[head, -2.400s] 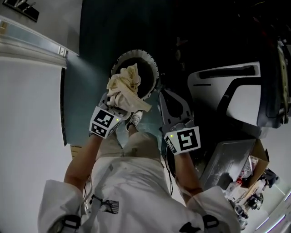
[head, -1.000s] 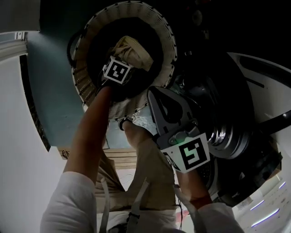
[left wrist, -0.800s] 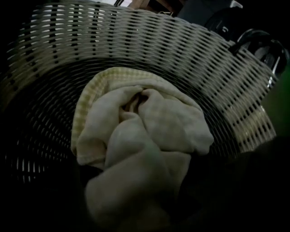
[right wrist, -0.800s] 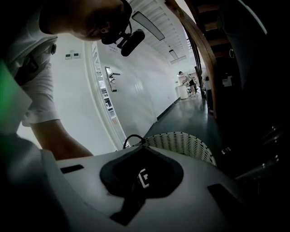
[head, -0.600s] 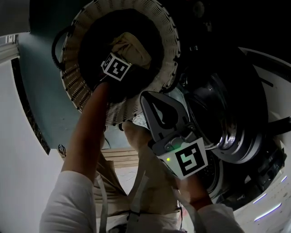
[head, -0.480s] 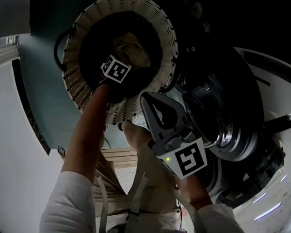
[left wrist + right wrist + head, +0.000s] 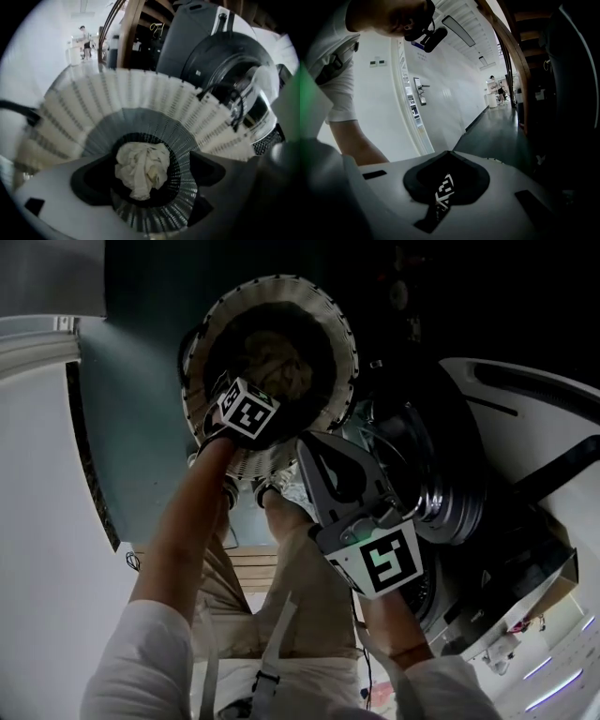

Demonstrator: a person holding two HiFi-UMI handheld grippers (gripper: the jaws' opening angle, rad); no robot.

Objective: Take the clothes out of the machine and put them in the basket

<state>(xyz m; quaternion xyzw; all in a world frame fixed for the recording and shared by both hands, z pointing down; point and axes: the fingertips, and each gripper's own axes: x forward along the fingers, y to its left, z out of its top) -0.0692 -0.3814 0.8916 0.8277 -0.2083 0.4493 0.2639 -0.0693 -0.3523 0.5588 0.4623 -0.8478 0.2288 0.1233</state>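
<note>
The crumpled cream cloth (image 7: 143,168) lies mid-frame in the white slatted plastic basket (image 7: 140,89), so we should lift our left gripper (image 7: 150,180), jaws just opened and empty, straight clear without snagging, our right gripper (image 7: 447,154) closed on nothing.

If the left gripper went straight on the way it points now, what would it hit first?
Probably the cream cloth at the bottom of the basket, below the left gripper. Its jaws have just been opening and stand apart, gripping nothing; depth is unclear.
</note>
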